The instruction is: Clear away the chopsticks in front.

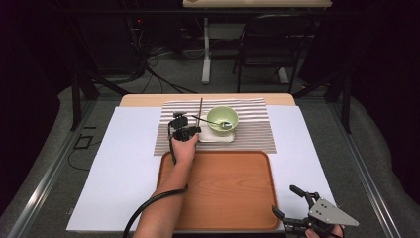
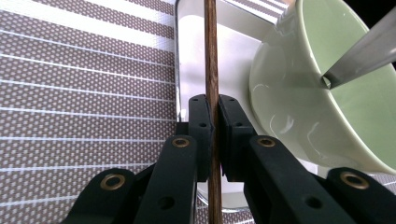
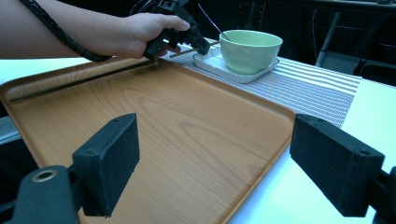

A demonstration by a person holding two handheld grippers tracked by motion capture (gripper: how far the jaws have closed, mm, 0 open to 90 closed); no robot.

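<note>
Now my left claw [image 2: 213,140] pinches the chopstick [image 2: 211,56] beside the bowl [image 2: 327,107] near the mat's [image 2: 84,93] far edge; lift it level, slowly. My right claw [image 3: 215,172] gapes empty.

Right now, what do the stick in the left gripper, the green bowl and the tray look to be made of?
The stick looks like dark brown wood with a matte finish; faint grain runs along it. The green bowl seems glazed ceramic, since its pale surface carries glossy highlights. The tray shows printed-looking wood grain under a smooth sheen, so wood or laminate; I cannot tell which.
</note>
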